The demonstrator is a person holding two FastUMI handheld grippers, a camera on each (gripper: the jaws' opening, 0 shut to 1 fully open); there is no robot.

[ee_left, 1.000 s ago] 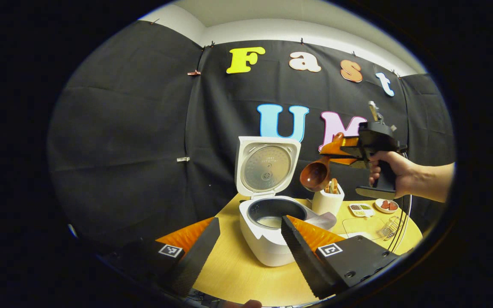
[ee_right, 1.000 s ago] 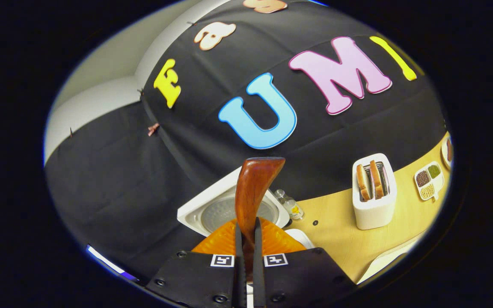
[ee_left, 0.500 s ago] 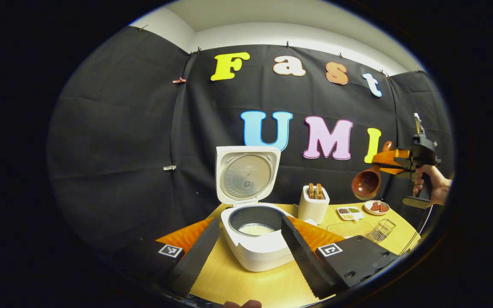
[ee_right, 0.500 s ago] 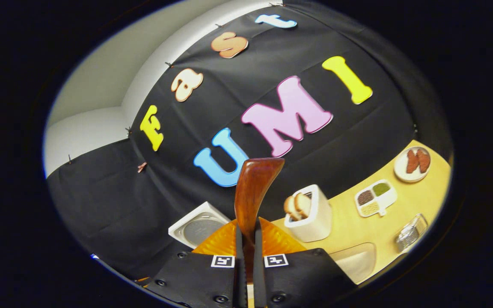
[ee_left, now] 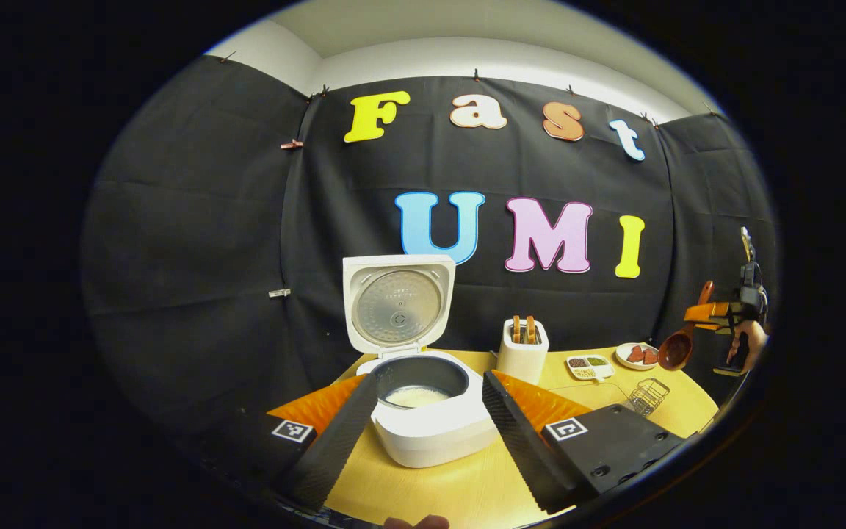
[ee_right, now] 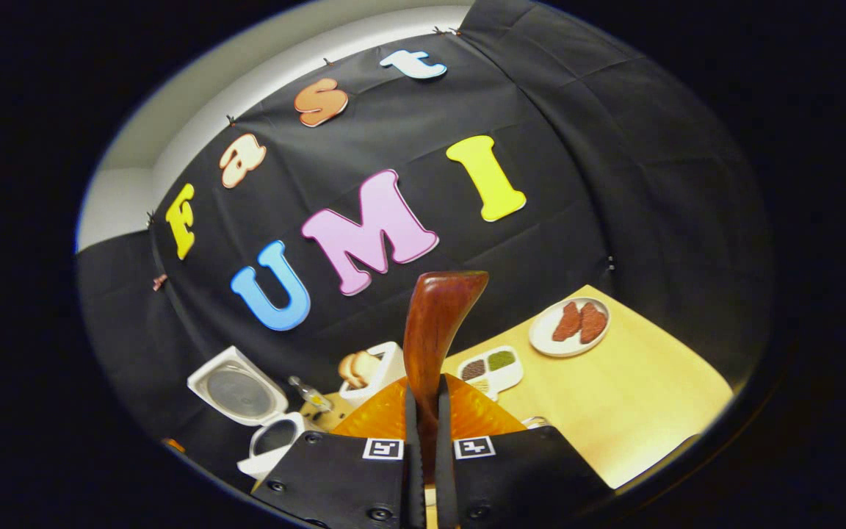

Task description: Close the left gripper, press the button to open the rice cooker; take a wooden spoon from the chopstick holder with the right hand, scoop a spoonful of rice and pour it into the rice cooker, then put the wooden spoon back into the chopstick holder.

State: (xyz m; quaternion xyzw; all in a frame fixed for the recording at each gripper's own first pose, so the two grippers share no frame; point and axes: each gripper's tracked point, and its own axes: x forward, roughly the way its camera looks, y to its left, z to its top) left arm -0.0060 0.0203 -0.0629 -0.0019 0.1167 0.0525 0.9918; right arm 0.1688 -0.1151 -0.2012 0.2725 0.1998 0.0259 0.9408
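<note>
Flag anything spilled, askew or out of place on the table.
Nothing stands out. The rice cooker stands open with rice inside the pot and none spilled on the table. The right gripper holds the wooden spoon firmly. The toaster stands upright.

Left gripper (ee_left: 423,419): black serrated fingers, orange backing, square coded markers, screws.
Right gripper (ee_right: 423,441): matching black body, orange backing, two markers.

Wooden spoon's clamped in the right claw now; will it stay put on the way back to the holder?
Probably. The wooden spoon looks rigid, so it shouldn't flex. Its glossy handle may slide or pivot between the right claw fingers, since the bowl hangs far out in the left gripper view.
</note>
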